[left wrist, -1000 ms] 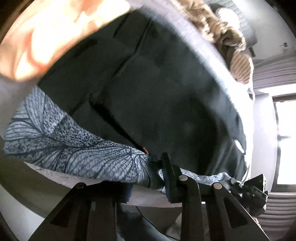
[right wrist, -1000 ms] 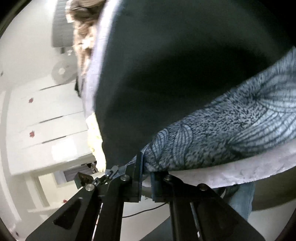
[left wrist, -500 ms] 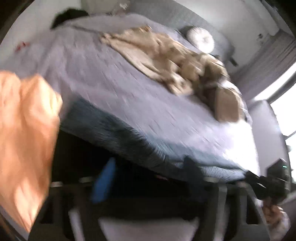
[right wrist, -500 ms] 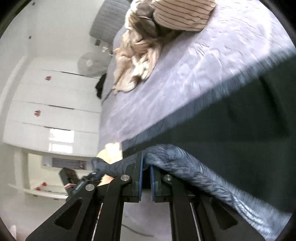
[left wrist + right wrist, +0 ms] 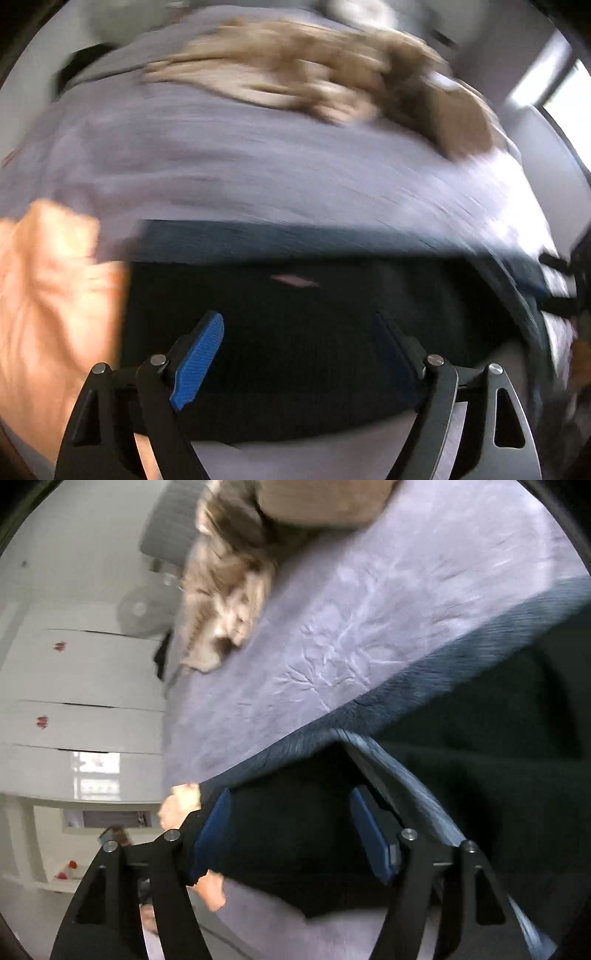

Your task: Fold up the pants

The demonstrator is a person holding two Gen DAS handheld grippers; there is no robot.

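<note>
The dark pants (image 5: pixel 295 325) lie folded on the lilac bedspread, with a grey-blue patterned edge (image 5: pixel 332 240) along their far side. My left gripper (image 5: pixel 299 354) is open just above the dark cloth, holding nothing. In the right wrist view the same pants (image 5: pixel 480 775) fill the lower right, with the patterned edge (image 5: pixel 424 686) running diagonally. My right gripper (image 5: pixel 291 830) is open over the pants' near corner and holds nothing. Both views are motion blurred.
An orange garment (image 5: pixel 48 314) lies left of the pants. A heap of beige clothes (image 5: pixel 314 85) lies farther back on the bed (image 5: pixel 369 609). White cupboards (image 5: pixel 74 686) and a fan (image 5: pixel 138 609) stand beyond the bed.
Both grippers held the patterned edge of the pants and carried it over the dark cloth. Both have now opened and let it go, and the edge lies on the bed.
</note>
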